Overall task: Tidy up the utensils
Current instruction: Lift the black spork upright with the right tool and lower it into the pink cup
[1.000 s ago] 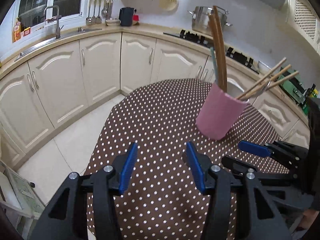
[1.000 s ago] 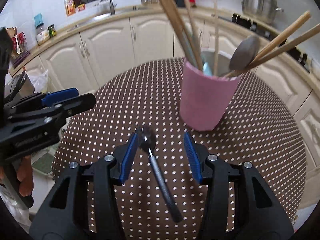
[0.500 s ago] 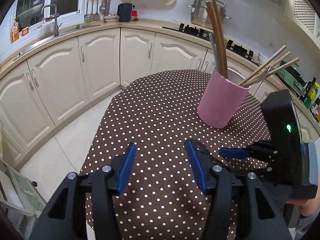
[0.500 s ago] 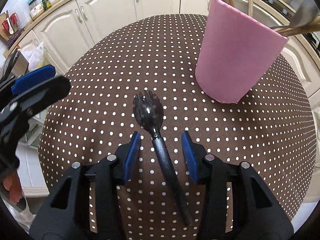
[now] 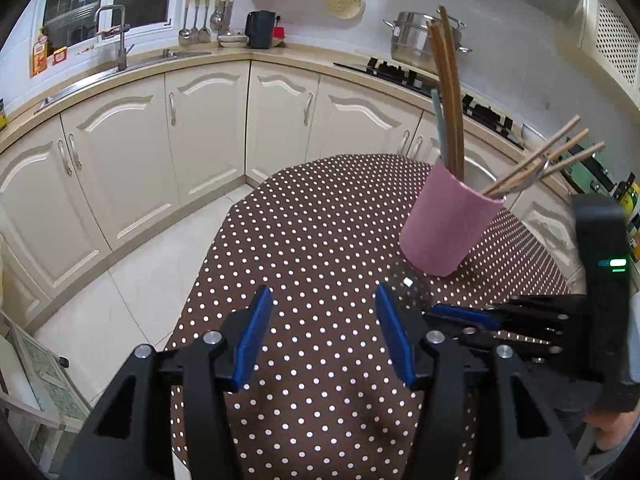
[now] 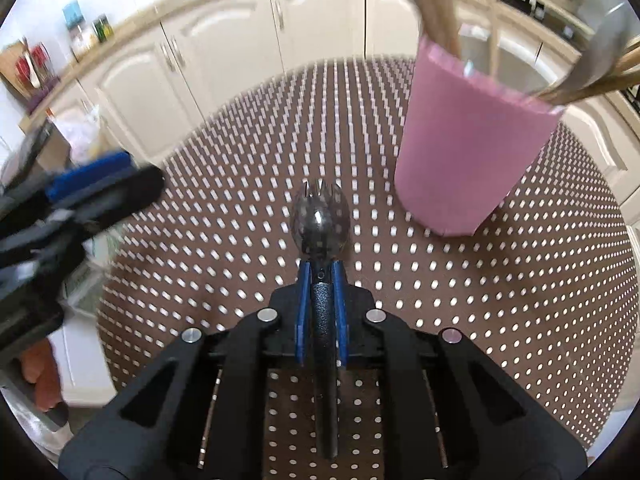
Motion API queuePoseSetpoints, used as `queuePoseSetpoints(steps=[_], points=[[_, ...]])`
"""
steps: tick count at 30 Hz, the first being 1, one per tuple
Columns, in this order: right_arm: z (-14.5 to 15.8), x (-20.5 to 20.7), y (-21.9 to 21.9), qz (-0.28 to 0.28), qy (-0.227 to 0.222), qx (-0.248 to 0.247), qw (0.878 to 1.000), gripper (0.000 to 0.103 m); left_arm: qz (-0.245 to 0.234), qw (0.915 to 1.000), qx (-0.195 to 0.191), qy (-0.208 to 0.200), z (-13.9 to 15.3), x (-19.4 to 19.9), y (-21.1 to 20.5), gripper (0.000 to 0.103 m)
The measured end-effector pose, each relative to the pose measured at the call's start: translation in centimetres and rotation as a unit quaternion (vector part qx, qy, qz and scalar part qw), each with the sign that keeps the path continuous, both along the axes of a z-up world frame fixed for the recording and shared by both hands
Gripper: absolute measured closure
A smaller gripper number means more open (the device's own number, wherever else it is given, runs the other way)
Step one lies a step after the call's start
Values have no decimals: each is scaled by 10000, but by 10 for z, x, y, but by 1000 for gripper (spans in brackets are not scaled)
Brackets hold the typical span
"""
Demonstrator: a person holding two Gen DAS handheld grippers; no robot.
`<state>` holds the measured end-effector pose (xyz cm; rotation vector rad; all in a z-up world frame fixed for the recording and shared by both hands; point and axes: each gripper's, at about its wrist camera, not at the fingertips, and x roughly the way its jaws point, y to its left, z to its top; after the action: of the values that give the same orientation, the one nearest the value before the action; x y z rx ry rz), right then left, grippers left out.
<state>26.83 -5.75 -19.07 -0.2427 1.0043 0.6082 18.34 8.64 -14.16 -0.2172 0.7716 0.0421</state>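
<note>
A pink utensil holder (image 5: 446, 224) (image 6: 468, 148) stands on the brown polka-dot table, filled with wooden utensils, chopsticks and a metal spoon. My right gripper (image 6: 320, 276) is shut on the handle of a black spork (image 6: 320, 220), its head pointing forward, left of and in front of the holder. In the left wrist view the spork head (image 5: 408, 284) shows just in front of the holder, with the right gripper (image 5: 460, 314) behind it. My left gripper (image 5: 320, 328) is open and empty over the table's near left part.
The table (image 5: 320, 240) is round, with floor beyond its left edge. Cream cabinets (image 5: 200, 128), a sink and a stove with a steel pot (image 5: 416, 38) line the walls behind. My left gripper shows blurred at the left in the right wrist view (image 6: 88, 196).
My right gripper has closed on the spork's handle; it was open around it before. The view is blurred from motion. My left gripper has stayed open, shifting slightly.
</note>
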Motion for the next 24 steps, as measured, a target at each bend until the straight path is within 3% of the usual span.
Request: queuePoseSetpoints(steps=[7,13,17,21,24], points=[[53,-19,-20,-119,-1001,1038,9895,91,180,9988,-284,-357,10,2,6,50],[94,-34,-56,-566,-2172,1971,9544,91,181,9969,-349,-677,23,8,3,49],[108,-31,-67,-1003,-2867,2487,9197,91,175,9957,-374,-826,28,14,2,48],[111,-21,-70,-1301,-3291,2849,8908,91,135,9952,-329,-916,33,22,0,48],[111,-13,-69,-1402,-3557,2928,8764,91,107,9948,-360,-944,35,33,0,48]])
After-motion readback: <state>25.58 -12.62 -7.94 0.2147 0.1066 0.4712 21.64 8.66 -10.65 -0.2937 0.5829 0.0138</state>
